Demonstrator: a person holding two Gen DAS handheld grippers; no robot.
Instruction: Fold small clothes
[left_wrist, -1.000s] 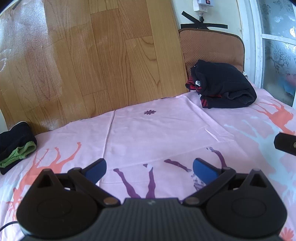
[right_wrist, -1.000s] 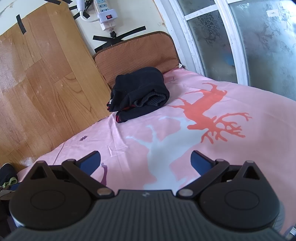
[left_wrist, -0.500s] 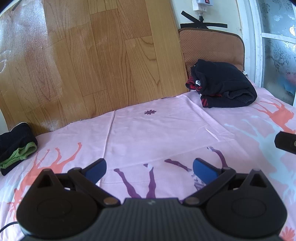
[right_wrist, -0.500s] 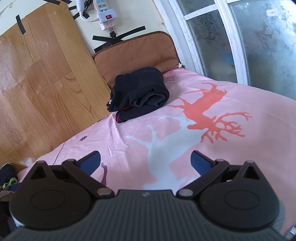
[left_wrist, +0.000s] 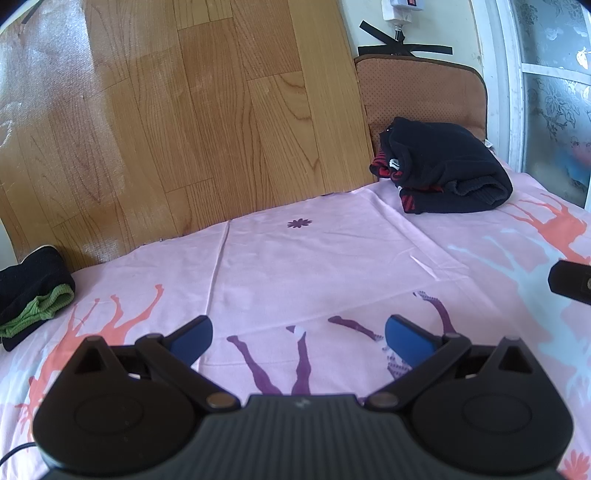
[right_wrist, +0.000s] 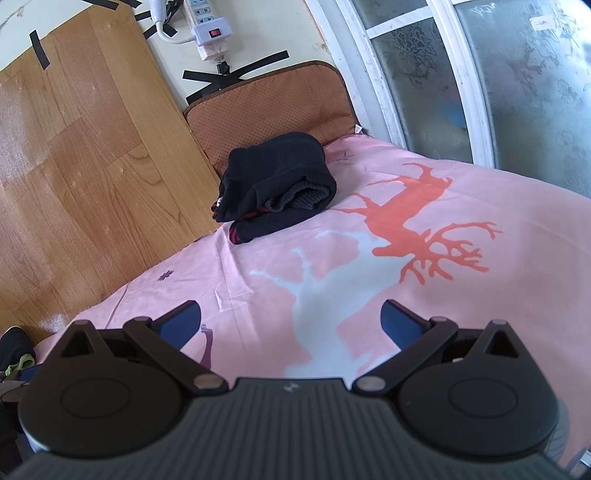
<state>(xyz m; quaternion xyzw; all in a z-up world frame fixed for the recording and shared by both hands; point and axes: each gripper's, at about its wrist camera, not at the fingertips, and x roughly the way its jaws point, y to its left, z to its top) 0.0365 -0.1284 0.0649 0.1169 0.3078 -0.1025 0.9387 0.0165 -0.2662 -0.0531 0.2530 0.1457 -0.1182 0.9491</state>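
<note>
**Both tools spread and empty above the bed sheet; scene almost unchanged**

Compared with the frames one second and half a second earlier, almost nothing differs. In the left wrist view the small black-and-green garment (left_wrist: 31, 291) at the left edge sits slightly lower in the frame than it did one second earlier, which indicates a slight camera shift. The right wrist view matches its earlier frames.

Left tool (left_wrist: 297, 332): jaws spread wide, nothing between the blue pads, held over the pink sheet (left_wrist: 314, 266) on the bed. Right tool (right_wrist: 290, 319): jaws likewise spread wide and empty, over the sheet's pale blue and orange deer print.

The dark bundle of clothes (left_wrist: 448, 173) lies at the far side of the sheet, against the brown cushion (left_wrist: 417, 88), well apart from both tools. Red stripes show at its lower edge.

No brand name or legible writing appears. A power strip (right_wrist: 210, 27) with a red switch is fixed to the wall above strips of black tape (right_wrist: 236, 75). A wooden board (left_wrist: 184, 110) stands behind the bed.
</note>
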